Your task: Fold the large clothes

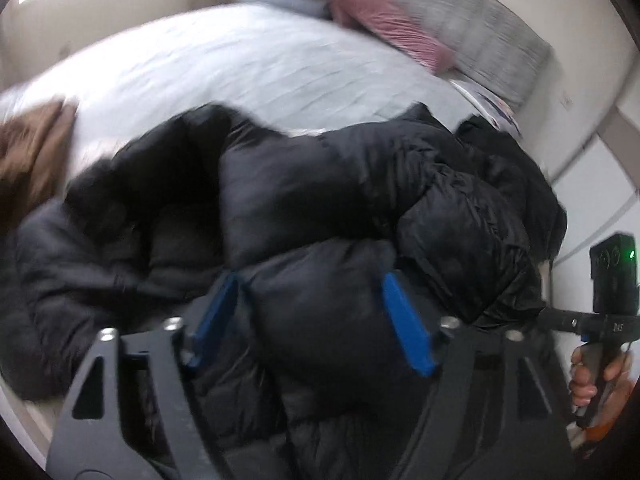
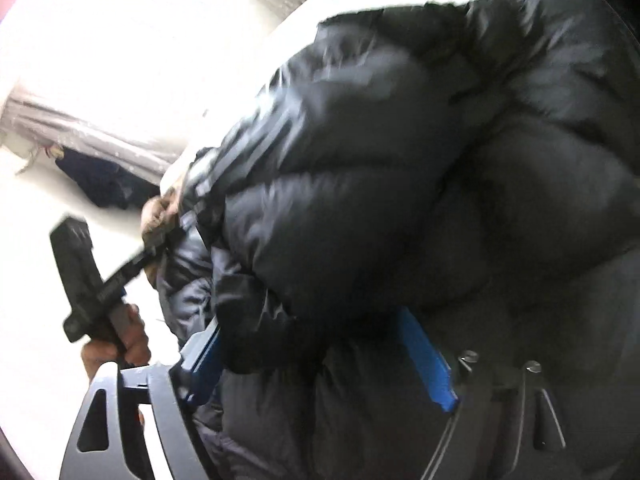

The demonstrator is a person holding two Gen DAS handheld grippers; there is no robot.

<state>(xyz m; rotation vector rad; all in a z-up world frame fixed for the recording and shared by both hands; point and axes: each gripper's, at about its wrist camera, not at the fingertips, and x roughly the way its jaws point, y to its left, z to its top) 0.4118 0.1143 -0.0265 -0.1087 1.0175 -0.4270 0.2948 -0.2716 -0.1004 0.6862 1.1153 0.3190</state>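
Across the middle of both wrist views, the puffy black quilted down jacket point(image 1: 320, 208) lay heaped on the pale blue-grey bed sheet point(image 1: 224, 64). Left gripper point(image 1: 312, 316) and right gripper point(image 2: 320, 356) stood open, bulging folds between their blue pads without being pinched. It looked light, soft and slippery, best taken at a seam or hem.

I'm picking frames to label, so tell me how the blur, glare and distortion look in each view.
Left wrist view: fisheye bends the bed into a dome; motion blur smears the black puffer jacket and pink clothes. Right wrist view: the upper left is blown out white; the jacket is streaked with blur and underexposed at right.
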